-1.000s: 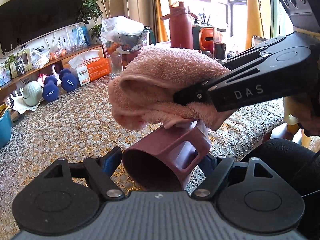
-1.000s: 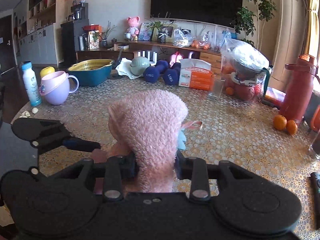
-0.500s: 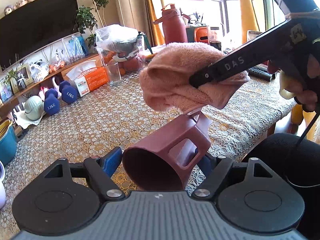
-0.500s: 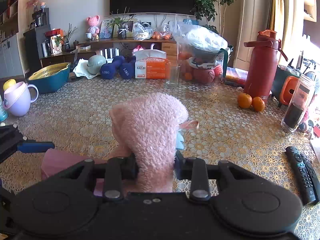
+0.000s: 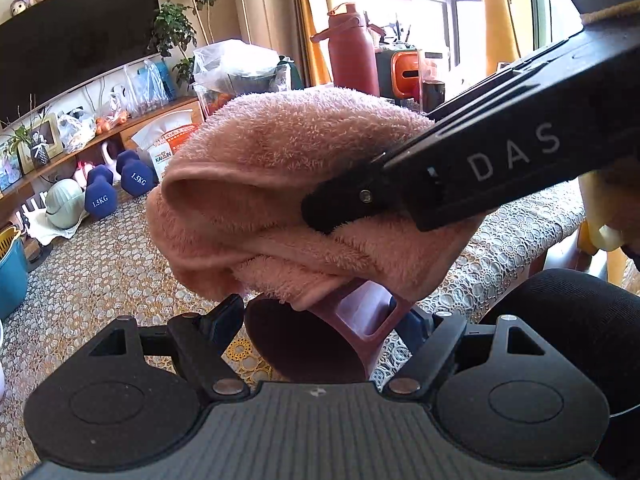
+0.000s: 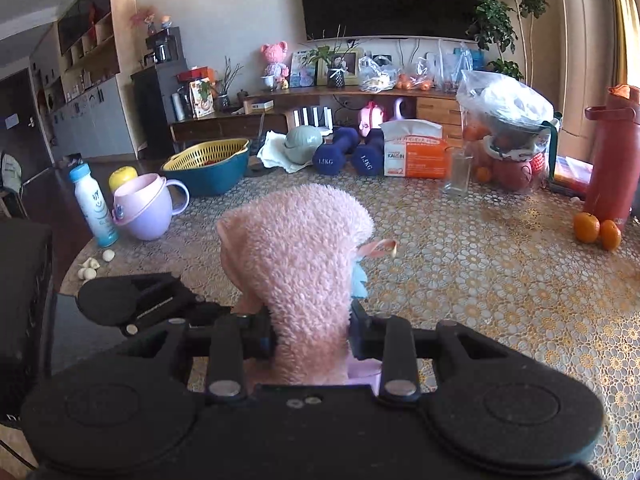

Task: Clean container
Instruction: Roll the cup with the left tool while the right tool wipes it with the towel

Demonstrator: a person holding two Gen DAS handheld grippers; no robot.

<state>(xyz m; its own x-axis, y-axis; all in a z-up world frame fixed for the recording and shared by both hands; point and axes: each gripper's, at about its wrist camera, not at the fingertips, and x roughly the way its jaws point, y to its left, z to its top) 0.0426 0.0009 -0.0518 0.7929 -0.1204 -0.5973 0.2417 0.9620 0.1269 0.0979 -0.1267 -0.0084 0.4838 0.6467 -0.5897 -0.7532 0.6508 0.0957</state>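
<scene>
A maroon plastic cup (image 5: pixel 316 340) with a square handle lies on its side between the fingers of my left gripper (image 5: pixel 320 316), which is shut on it, its base toward the camera. A folded pink towel (image 5: pixel 288 192) rests on the cup's upper side, and my right gripper (image 5: pixel 344 204) comes in from the right, shut on that towel. In the right wrist view the pink towel (image 6: pixel 296 264) stands up between the fingers of the right gripper (image 6: pixel 312 336), and the left gripper (image 6: pixel 136 304) shows as a black shape at lower left. The cup's mouth is hidden.
A lace-patterned table (image 6: pixel 480 264) carries a lilac cup (image 6: pixel 144 212), a white bottle (image 6: pixel 92 204), a blue basin with yellow colander (image 6: pixel 208 164), blue dumbbells (image 6: pixel 344 152), a tissue box (image 6: pixel 416 152), a glass (image 6: pixel 456 172), a red flask (image 6: pixel 612 148) and oranges (image 6: pixel 596 228). A person's dark knee (image 5: pixel 568 320) is at right.
The towel and right gripper have come down and toward the left wrist camera, covering more of the cup. The right wrist view has swung back to the left.
</scene>
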